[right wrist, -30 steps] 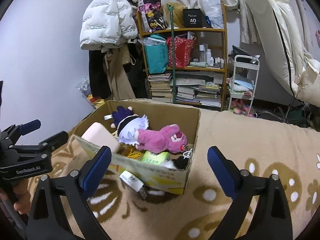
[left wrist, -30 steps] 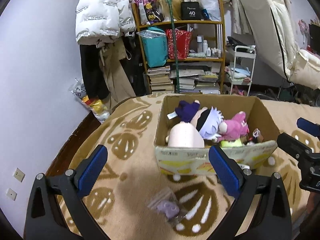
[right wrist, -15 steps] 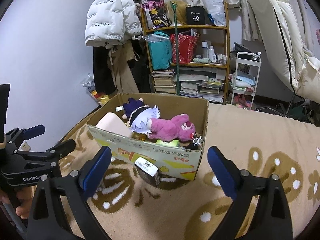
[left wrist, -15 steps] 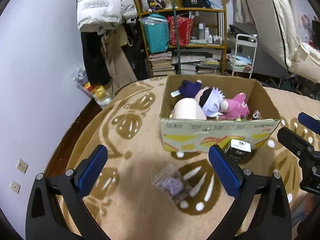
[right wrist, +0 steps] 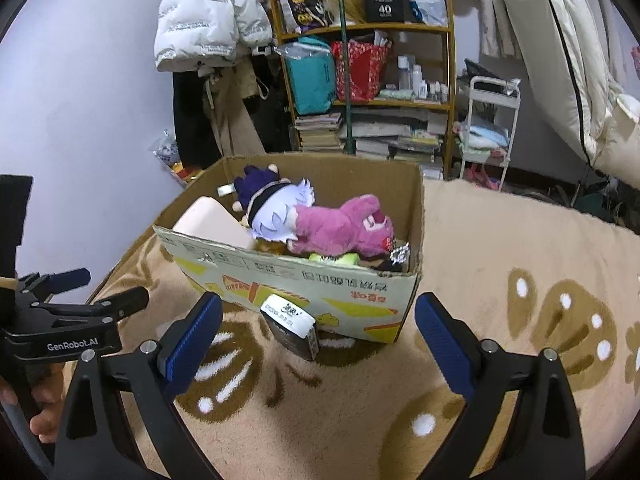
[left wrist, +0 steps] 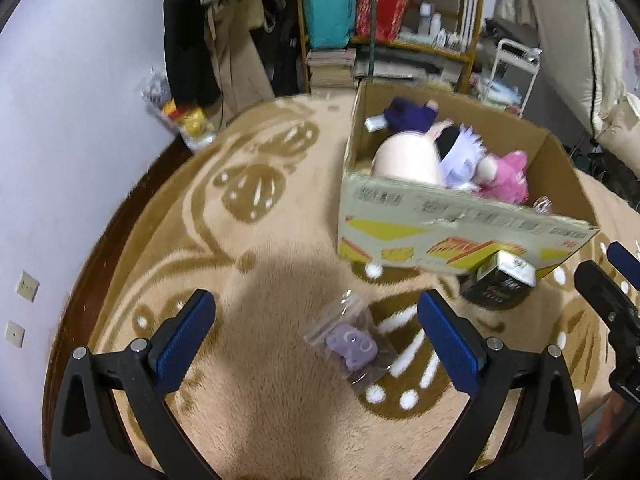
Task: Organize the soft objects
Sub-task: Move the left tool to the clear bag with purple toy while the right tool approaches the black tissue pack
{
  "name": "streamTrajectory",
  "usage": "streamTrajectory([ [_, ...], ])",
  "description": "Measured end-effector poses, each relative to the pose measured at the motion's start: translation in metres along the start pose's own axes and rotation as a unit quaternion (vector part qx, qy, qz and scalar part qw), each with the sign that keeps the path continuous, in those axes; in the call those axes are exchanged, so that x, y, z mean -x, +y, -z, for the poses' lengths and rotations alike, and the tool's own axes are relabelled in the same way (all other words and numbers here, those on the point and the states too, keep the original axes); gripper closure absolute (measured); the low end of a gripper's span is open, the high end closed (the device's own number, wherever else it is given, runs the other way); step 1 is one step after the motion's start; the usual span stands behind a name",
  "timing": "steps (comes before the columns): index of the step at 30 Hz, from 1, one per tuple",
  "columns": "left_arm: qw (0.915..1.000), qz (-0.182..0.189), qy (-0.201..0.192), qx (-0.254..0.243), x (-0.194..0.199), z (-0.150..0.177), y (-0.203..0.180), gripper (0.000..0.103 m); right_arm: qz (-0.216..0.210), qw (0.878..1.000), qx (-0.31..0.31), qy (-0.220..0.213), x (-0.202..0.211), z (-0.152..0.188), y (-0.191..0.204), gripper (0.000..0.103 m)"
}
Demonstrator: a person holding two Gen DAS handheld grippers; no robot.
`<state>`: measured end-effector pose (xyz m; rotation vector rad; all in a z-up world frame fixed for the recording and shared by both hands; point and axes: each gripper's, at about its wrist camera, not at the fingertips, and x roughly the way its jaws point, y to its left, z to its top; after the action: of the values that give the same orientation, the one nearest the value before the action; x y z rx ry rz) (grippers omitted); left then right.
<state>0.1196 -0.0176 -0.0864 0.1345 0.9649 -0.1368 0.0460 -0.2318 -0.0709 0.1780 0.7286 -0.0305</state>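
Blanket (left wrist: 280,420), tan plush with brown leaf shapes and white dots, fills the near ground under both grippers. The left gripper (left wrist: 316,332) hangs released over it, its 2 blue pads wide apart and gripping nothing. Just ahead of it, nearer the right pad, a small clear bag (left wrist: 352,342) holding something pale purple lies flat on the blanket. The right gripper (right wrist: 318,338) is likewise spread and unladen, aimed at the near wall of the box (right wrist: 360,292). A small black carton (right wrist: 292,326) with a white printed top stands tilted on the blanket, touching or just beside that wall; the left view shows it (left wrist: 500,282) at the box's near right corner. The cardboard box, open-topped with yellow and orange print, sits on the blanket beyond both grippers. Inside lie the soft toys: a pale peach cushion (right wrist: 212,222) against the near left side, a doll (right wrist: 276,204) with white hair and a dark purple outfit in the middle, and a pink plush (right wrist: 340,226) lying across to its right, touching the doll. Behind the box stand a wooden shelf (right wrist: 450,64) stacked with books and bags, a white puffer jacket (right wrist: 208,12) hanging to its left, and a white cart (right wrist: 492,120) to its right.
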Motion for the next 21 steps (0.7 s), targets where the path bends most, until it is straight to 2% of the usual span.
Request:
streamTrajectory([
  [8,0.9984,0.020,0.050,0.018,-0.032,0.001,0.007,0.003,-0.011,1.000,0.002,0.029,-0.025,0.004,0.002,0.002],
  [16,0.9961,0.020,0.082,0.025,-0.061,0.004,0.007,0.003,-0.016,0.998,0.009,0.056,-0.043,0.008,0.006,0.002],
  [21,0.9922,0.031,0.114,0.039,-0.079,0.006,0.010,0.003,-0.017,0.997,0.012,0.075,-0.053,0.010,0.008,0.002],
])
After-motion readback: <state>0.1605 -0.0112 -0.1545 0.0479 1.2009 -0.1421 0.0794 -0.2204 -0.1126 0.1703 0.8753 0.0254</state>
